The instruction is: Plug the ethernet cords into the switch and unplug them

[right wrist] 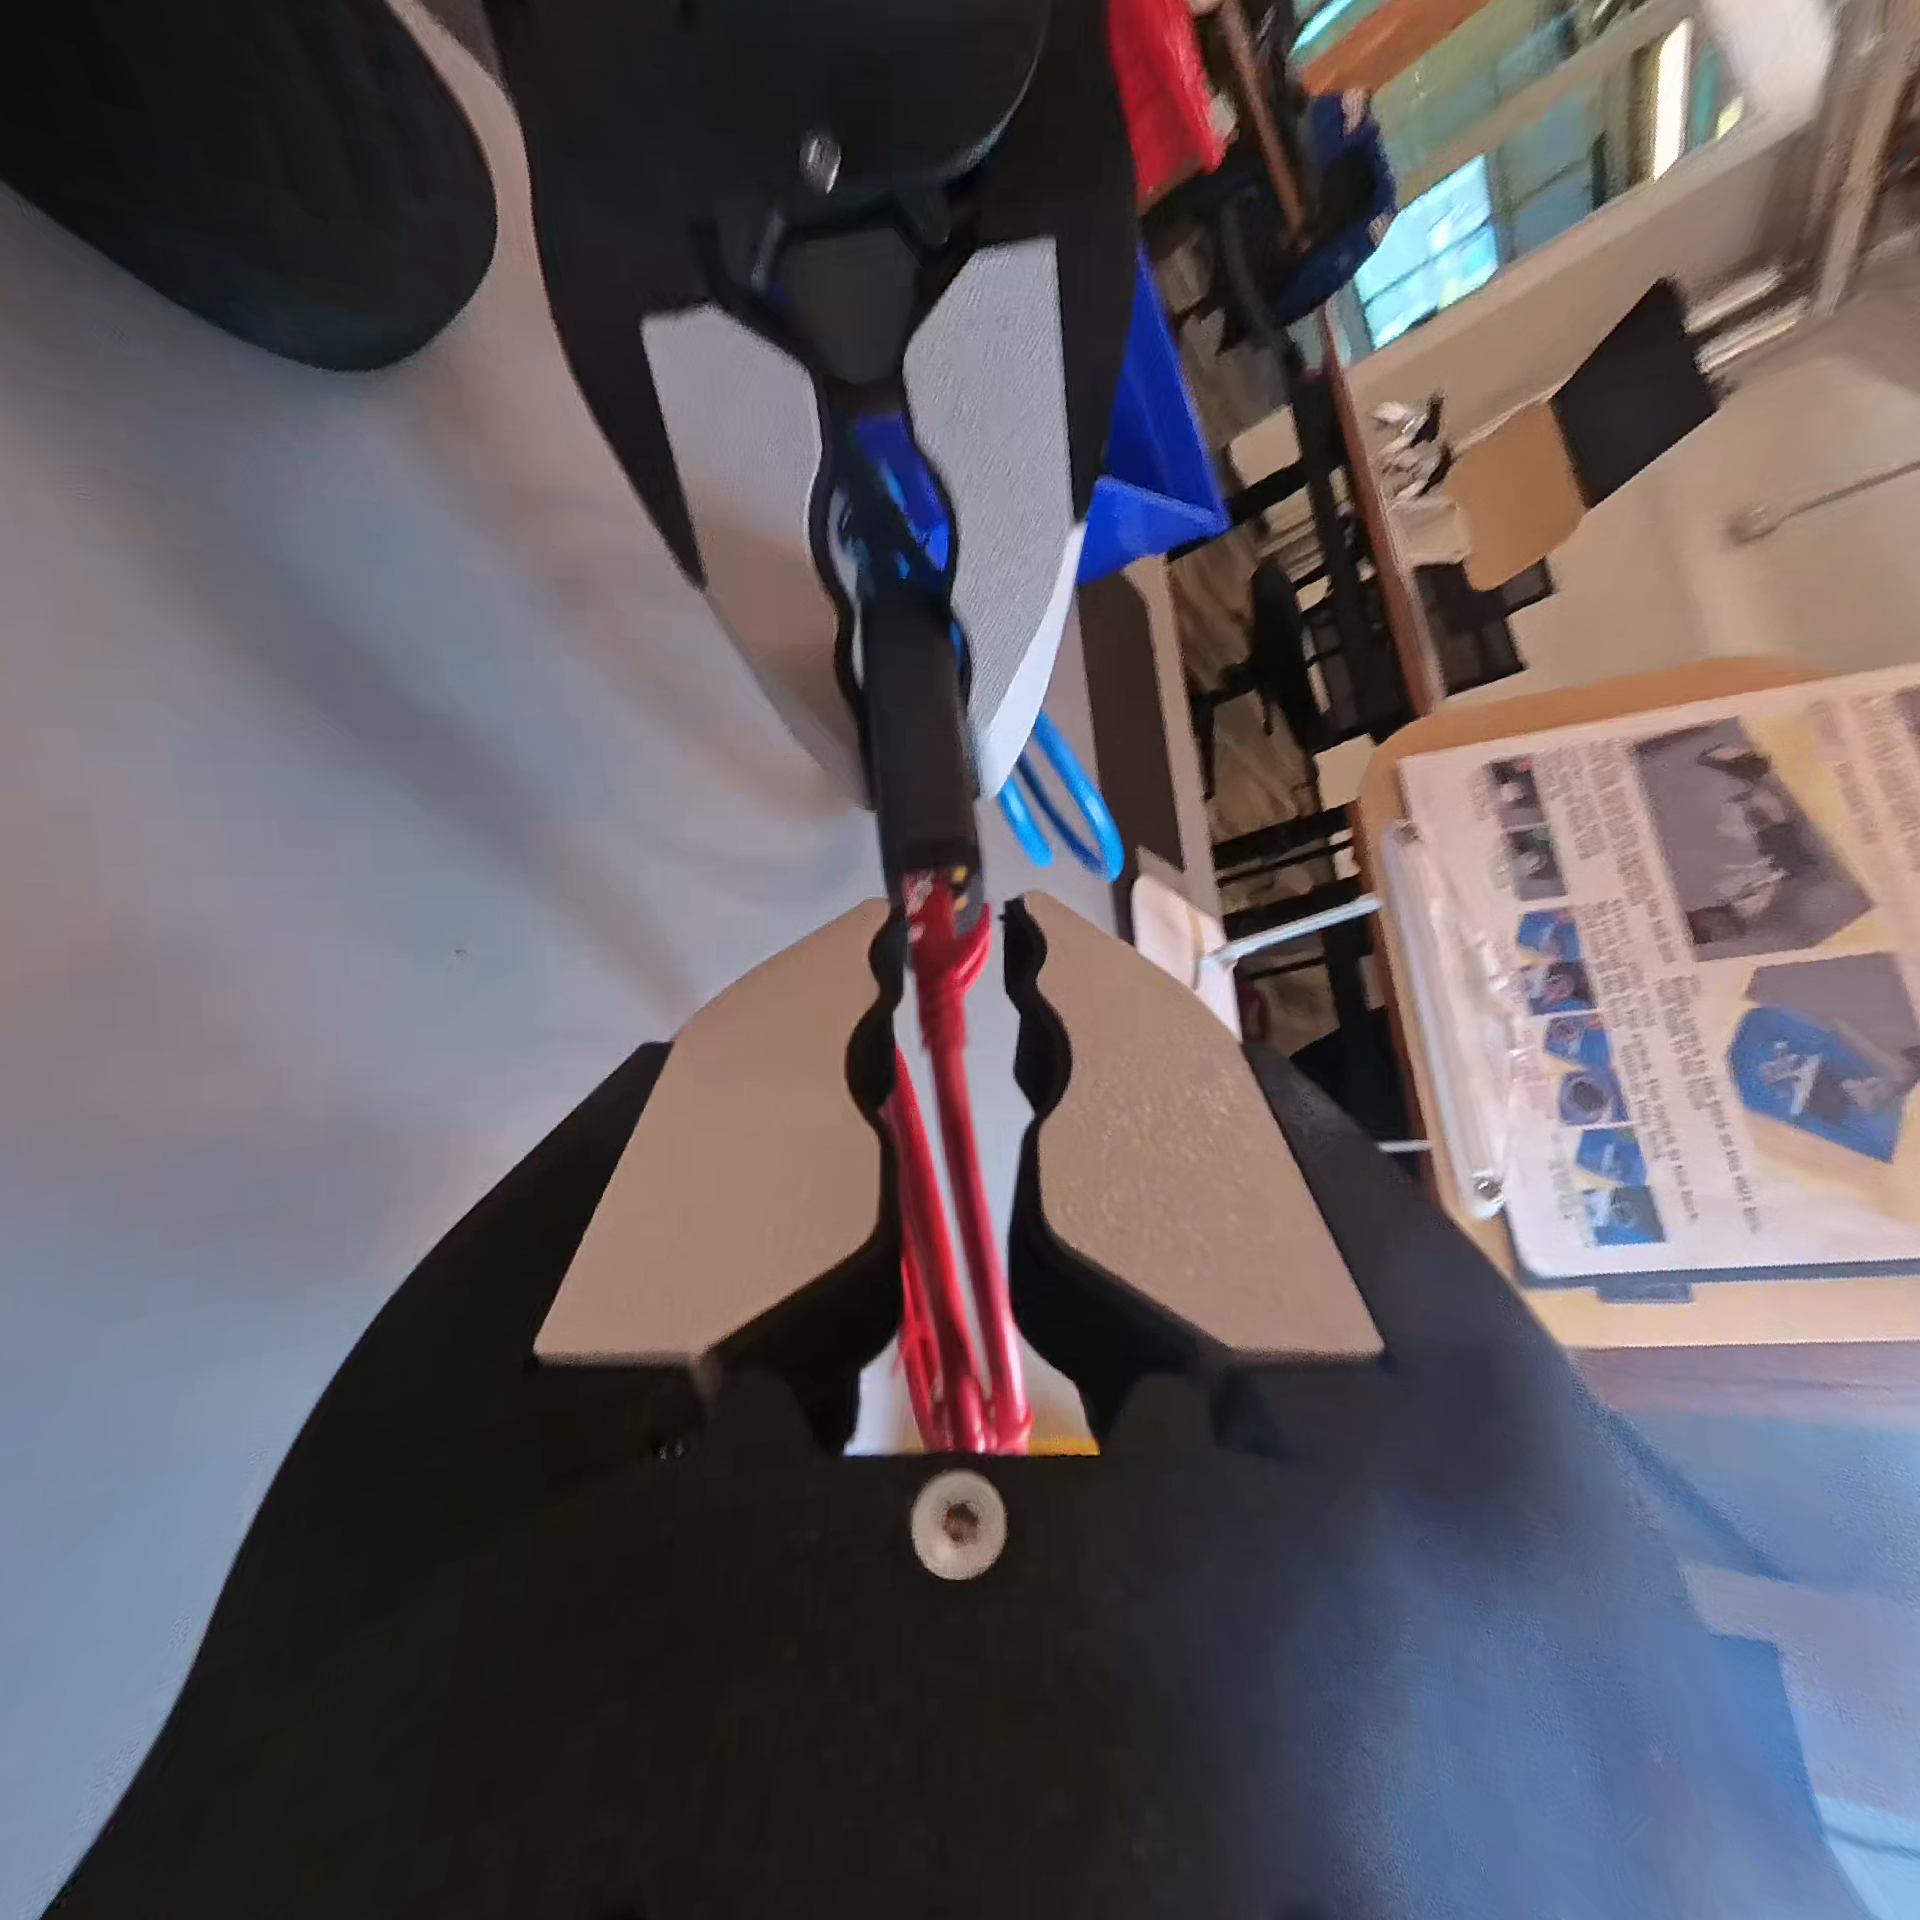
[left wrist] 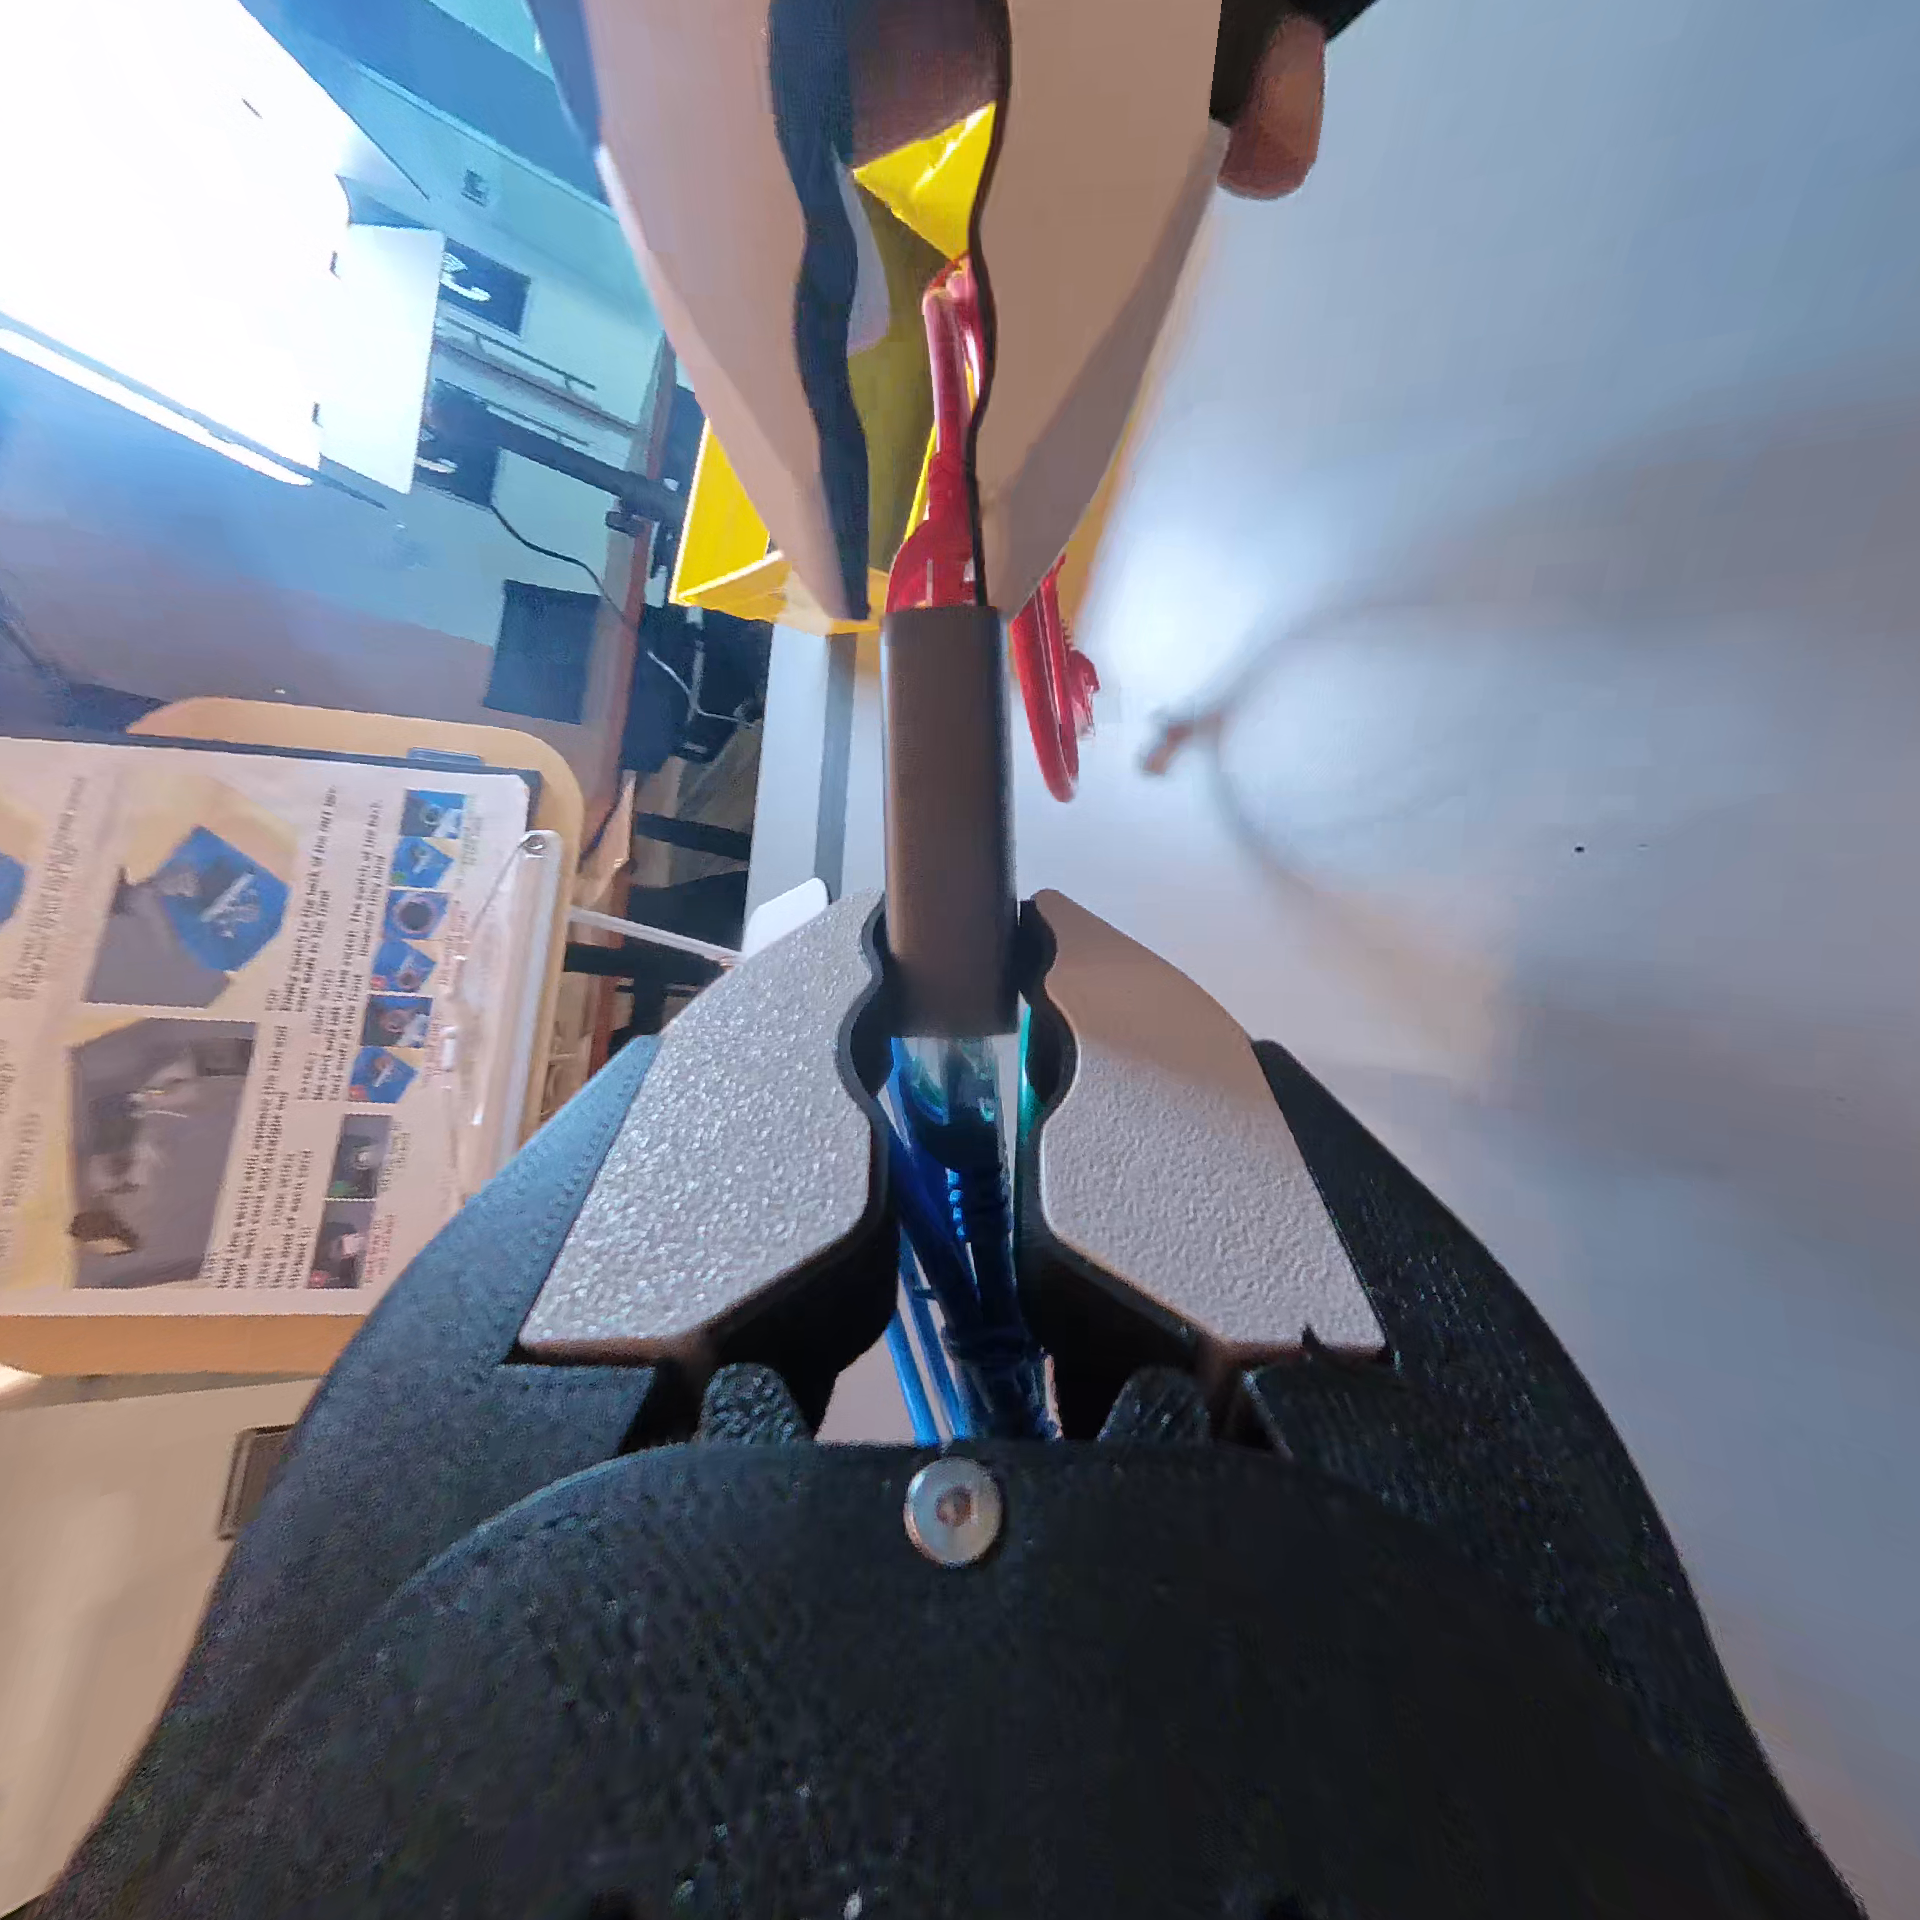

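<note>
A narrow dark switch (left wrist: 948,810) is held edge-on between two grippers that face each other above the white table (left wrist: 1558,1039). My left gripper (left wrist: 951,956) is shut on its near end, and a blue ethernet cord (left wrist: 966,1195) runs back between its fingers into the switch. My right gripper (right wrist: 951,914) is closed around the plug of a red ethernet cord (right wrist: 951,997) that sits in the other end of the switch (right wrist: 920,727). The right gripper also shows in the left wrist view (left wrist: 925,608), with the red cord (left wrist: 951,488) between its fingers.
A yellow bin (left wrist: 727,540) stands behind the right gripper and a blue bin (right wrist: 1153,468) behind the left one. Another red cord (left wrist: 1055,686) lies by the switch. A printed sheet on a wooden board (left wrist: 260,1018) stands beside the table. A hand (left wrist: 1268,125) holds the right gripper. Tip to tip, the grippers are about 5 cm apart.
</note>
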`<action>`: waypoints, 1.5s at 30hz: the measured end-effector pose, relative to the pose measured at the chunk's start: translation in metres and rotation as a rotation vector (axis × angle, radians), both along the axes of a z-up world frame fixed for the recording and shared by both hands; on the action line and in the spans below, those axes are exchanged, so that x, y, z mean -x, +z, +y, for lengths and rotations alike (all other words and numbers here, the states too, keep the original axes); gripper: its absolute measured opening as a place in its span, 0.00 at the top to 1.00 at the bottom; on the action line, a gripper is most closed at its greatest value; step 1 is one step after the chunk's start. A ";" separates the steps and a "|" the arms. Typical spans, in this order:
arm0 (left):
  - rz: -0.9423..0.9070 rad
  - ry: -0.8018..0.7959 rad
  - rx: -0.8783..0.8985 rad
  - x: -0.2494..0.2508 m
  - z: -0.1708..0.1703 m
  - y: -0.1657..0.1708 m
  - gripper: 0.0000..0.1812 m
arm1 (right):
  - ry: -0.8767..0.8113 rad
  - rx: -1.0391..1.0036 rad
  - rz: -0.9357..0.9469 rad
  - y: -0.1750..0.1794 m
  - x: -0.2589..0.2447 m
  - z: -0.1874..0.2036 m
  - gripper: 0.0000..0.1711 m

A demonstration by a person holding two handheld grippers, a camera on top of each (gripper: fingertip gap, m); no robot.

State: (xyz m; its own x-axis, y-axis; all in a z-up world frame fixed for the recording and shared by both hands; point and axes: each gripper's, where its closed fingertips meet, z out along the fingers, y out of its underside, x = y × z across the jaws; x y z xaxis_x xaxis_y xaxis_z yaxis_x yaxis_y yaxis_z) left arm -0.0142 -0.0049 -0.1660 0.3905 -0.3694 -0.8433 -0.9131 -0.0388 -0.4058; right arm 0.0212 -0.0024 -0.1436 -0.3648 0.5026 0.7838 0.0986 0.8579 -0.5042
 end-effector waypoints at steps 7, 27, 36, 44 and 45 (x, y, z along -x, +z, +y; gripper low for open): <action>-0.012 -0.012 -0.004 0.002 0.002 -0.008 0.88 | 0.003 -0.036 0.008 -0.009 0.002 -0.002 0.92; -0.091 -0.069 0.076 -0.007 -0.007 -0.021 0.88 | 0.019 0.052 -0.039 -0.025 -0.001 -0.003 0.91; -0.123 -0.073 0.089 -0.010 -0.012 -0.020 0.89 | -0.008 0.076 -0.041 -0.034 0.005 -0.003 0.91; -0.147 -0.079 0.132 -0.009 -0.015 -0.022 0.89 | 0.048 0.121 -0.043 -0.034 0.001 -0.008 0.90; -0.145 -0.078 0.136 -0.009 -0.015 -0.023 0.89 | 0.048 0.110 -0.042 -0.034 0.001 -0.008 0.91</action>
State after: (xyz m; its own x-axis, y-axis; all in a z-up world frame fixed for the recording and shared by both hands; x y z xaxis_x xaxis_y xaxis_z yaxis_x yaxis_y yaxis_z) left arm -0.0052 -0.0202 -0.1891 0.4704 -0.5094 -0.7206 -0.8477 -0.0338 -0.5294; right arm 0.0204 -0.0102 -0.1779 -0.4220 0.5661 0.7081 0.0821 0.8017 -0.5921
